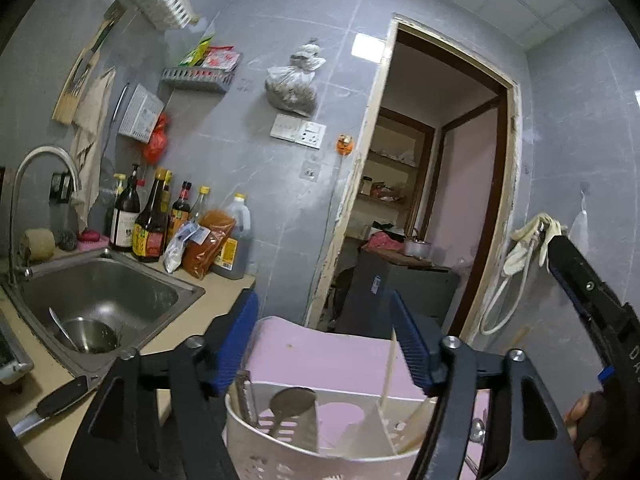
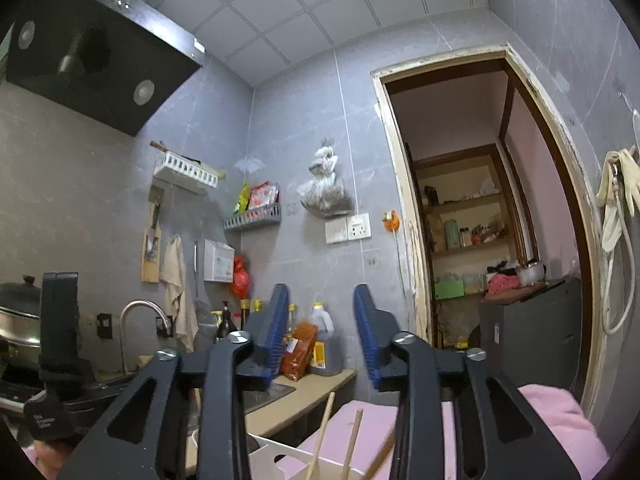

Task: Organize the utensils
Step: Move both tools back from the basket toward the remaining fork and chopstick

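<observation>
Right tongs (image 2: 322,336) parted and empty above chopsticks (image 2: 322,436) in white holder (image 2: 276,450).

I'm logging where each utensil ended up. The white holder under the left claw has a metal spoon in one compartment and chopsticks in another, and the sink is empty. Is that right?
One detail is wrong: the sink is not empty. The left wrist view shows a steel bowl in it. The spoon and chopsticks do stand in separate compartments of the white holder.
</observation>
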`<state>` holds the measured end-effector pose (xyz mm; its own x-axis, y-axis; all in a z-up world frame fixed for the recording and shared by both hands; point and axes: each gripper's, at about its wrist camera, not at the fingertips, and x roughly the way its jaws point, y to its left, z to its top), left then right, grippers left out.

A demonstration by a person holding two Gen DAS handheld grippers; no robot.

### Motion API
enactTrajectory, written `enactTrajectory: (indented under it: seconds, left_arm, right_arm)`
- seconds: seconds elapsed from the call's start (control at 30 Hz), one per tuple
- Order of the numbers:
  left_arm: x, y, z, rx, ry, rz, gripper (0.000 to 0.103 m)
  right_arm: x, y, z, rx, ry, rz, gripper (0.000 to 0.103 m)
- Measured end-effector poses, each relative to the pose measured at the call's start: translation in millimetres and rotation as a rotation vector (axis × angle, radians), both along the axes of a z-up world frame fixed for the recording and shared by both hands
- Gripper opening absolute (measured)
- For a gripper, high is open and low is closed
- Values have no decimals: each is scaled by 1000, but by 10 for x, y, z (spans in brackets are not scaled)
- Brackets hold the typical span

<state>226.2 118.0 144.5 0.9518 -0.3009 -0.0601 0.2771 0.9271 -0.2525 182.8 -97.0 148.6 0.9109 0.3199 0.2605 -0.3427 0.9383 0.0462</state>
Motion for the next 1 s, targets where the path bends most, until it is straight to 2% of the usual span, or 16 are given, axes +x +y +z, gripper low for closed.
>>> enactTrajectory:
  seconds: [0.23, 0.3, 0.43, 0.5, 0.57, 0.8, 1.0]
  left_arm:
    - [-270, -289, 50, 49, -38, -16, 96]
    - [-319, -363, 33, 51, -38, -26, 98]
    - [-400, -552, -27, 64, -24, -64, 101]
    - [-434, -658, -64, 85, -18, -81, 101]
    - [-468, -791, -123, 109, -11, -106, 101]
    - [-521, -1143, -343, 153, 45, -181, 101]
    - [-496, -1428, -553, 220, 154, -262, 101]
  right_arm:
    - [-260, -358, 9, -48, 7, -60, 60]
    - [-325, -489, -13, -53, 18, -81, 72]
    - [-399, -740, -81, -55, 57, -123, 84]
    - [-411, -869, -132, -56, 88, -138, 96]
    - [-433, -997, -198, -60, 112, -156, 103]
    - [-450, -1324, -371, -116, 208, -210, 103]
    - [-407, -1587, -534, -158, 308, -247, 103]
